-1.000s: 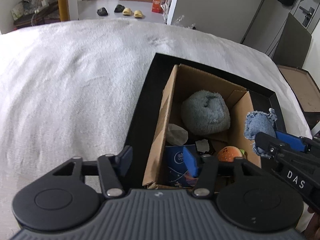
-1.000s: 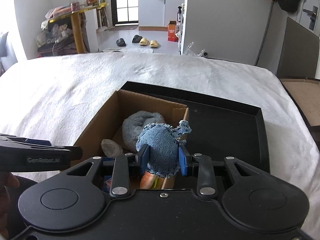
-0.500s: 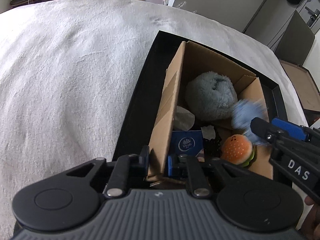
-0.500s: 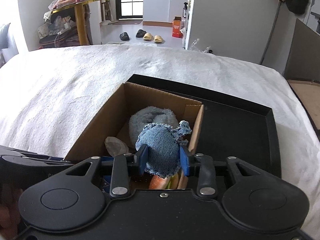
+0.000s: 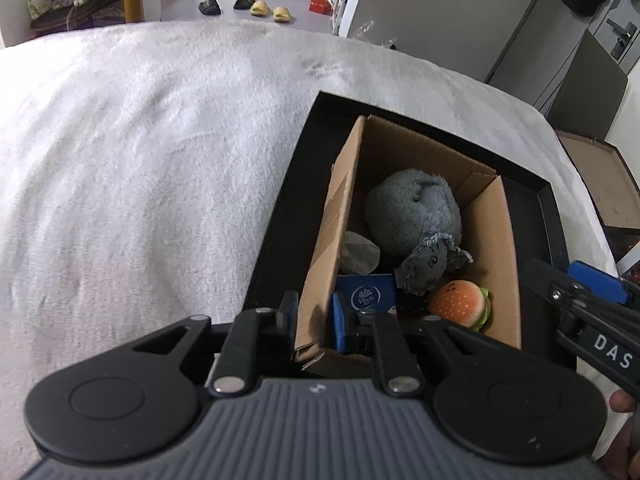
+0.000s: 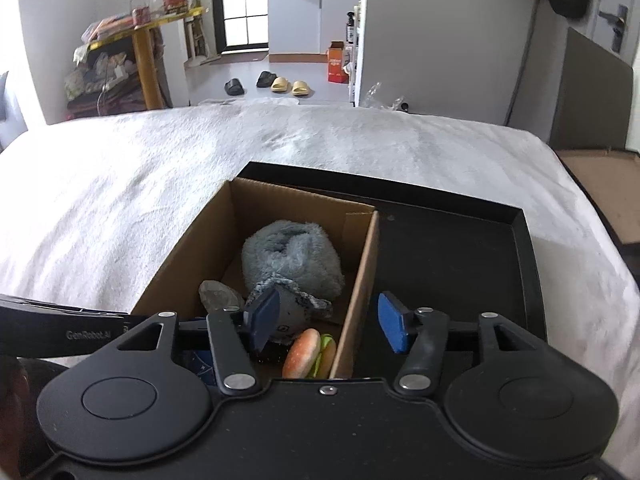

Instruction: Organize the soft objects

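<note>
A cardboard box (image 5: 340, 216) (image 6: 188, 248) stands in a black tray (image 5: 280, 216) (image 6: 460, 264) on the white bed. In it lie a fluffy grey-blue plush (image 5: 412, 212) (image 6: 292, 256), a small denim toy (image 5: 432, 264) (image 6: 296, 304), a burger toy (image 5: 460, 304) (image 6: 308, 354), a blue tissue pack (image 5: 366, 296) and a crumpled grey piece (image 5: 358, 252) (image 6: 218, 296). My left gripper (image 5: 314, 320) is shut on the box's near left wall. My right gripper (image 6: 328, 320) is open and empty above the box's right wall; it also shows in the left wrist view (image 5: 588, 300).
The white blanket (image 5: 140, 160) (image 6: 120, 200) spreads to the left and beyond the tray. The tray's right half (image 6: 448, 280) is bare black. A flat cardboard sheet (image 5: 608, 184) lies off the bed's right edge. Slippers (image 6: 286, 84) lie on the floor beyond.
My right gripper opened and let go of the denim toy, which now lies in the box by the grey-blue plush. My left gripper stays closed on the box wall.
</note>
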